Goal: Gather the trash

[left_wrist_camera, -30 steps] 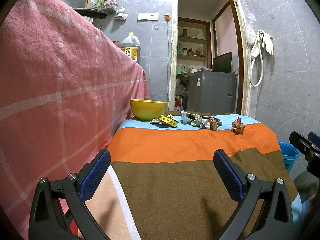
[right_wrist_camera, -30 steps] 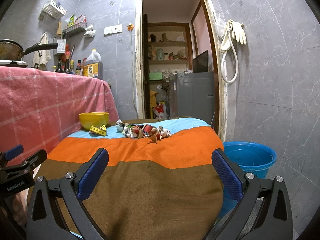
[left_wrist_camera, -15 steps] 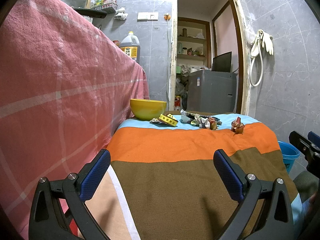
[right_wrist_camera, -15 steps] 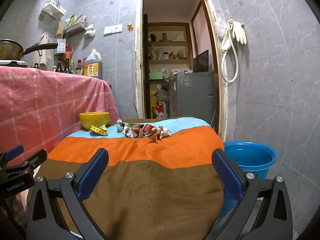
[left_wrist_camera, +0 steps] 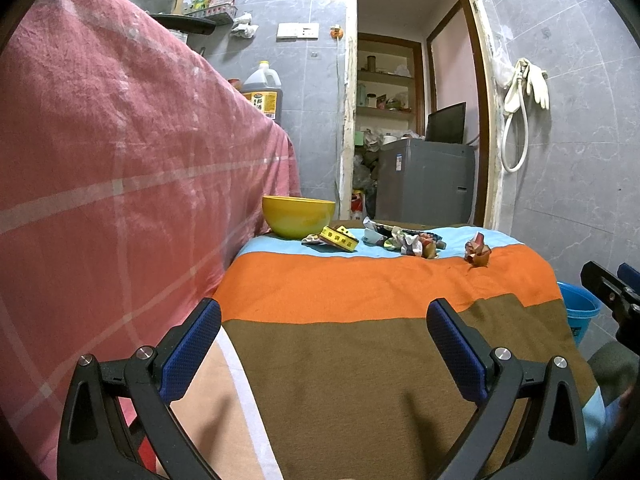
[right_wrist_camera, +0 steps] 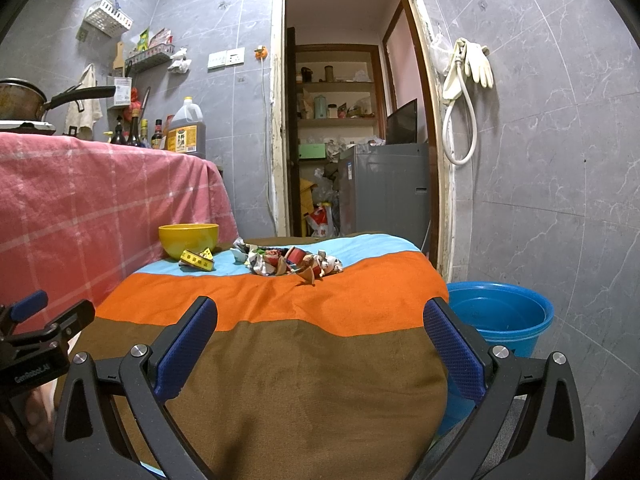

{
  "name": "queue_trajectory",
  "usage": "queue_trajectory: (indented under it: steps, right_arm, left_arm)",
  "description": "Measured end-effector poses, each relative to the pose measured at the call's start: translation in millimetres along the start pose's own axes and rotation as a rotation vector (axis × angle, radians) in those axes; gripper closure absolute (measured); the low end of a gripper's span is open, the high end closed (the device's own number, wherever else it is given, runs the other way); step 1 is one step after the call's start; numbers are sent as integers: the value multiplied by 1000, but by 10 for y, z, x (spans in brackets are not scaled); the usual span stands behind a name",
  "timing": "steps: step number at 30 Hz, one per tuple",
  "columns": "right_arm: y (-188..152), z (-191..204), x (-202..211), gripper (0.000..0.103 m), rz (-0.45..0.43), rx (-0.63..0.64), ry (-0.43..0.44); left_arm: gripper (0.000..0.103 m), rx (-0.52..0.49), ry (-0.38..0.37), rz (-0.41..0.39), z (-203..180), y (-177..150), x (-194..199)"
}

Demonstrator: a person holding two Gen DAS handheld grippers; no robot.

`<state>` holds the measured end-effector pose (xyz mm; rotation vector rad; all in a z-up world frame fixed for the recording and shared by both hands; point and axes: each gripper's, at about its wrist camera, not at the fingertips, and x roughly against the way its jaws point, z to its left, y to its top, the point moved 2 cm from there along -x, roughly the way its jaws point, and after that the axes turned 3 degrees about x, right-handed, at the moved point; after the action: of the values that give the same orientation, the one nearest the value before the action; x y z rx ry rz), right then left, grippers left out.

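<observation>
A pile of crumpled wrappers [left_wrist_camera: 404,240] [right_wrist_camera: 294,260] lies at the far end of the striped cloth-covered table [left_wrist_camera: 360,288] [right_wrist_camera: 280,344]. One red scrap [left_wrist_camera: 477,252] lies apart to the right. A flattened yellow box [left_wrist_camera: 339,238] [right_wrist_camera: 196,261] lies in front of a yellow bowl [left_wrist_camera: 298,216] [right_wrist_camera: 188,238]. My left gripper [left_wrist_camera: 324,344] is open and empty over the near brown stripe. My right gripper [right_wrist_camera: 320,340] is open and empty, also at the near end.
A blue bucket [right_wrist_camera: 500,320] [left_wrist_camera: 578,312] stands on the floor right of the table. A pink-checked cloth counter [left_wrist_camera: 120,160] [right_wrist_camera: 100,200] rises on the left, with bottles and a pan on top. A doorway and grey cabinet [right_wrist_camera: 384,188] lie behind.
</observation>
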<state>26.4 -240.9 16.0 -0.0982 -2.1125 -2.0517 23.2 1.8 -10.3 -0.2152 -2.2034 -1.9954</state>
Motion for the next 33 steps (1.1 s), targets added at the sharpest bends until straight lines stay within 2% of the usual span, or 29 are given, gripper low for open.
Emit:
queue_trajectory:
  steps: [7,15,22,27,33]
  right_arm:
    - [-1,-7,10,0,4,-1,2]
    - [28,-28,-33,0,21,-23,15]
    - [126,-108,-186,0,75,-40,80]
    - [330,-176,-227,0,21,-27,87]
    - [711,-252,-390,0,-119,28,80]
  left_arm:
    - [2,13,11,19,-77,-66,-2]
    - [2,35,20,10,-41,130,-22]
    - [2,32,13,-18,-97,332,-127]
    - [2,17,13,-40,-143,470,-251]
    - [2,16,6,-86,-219,662,-398]
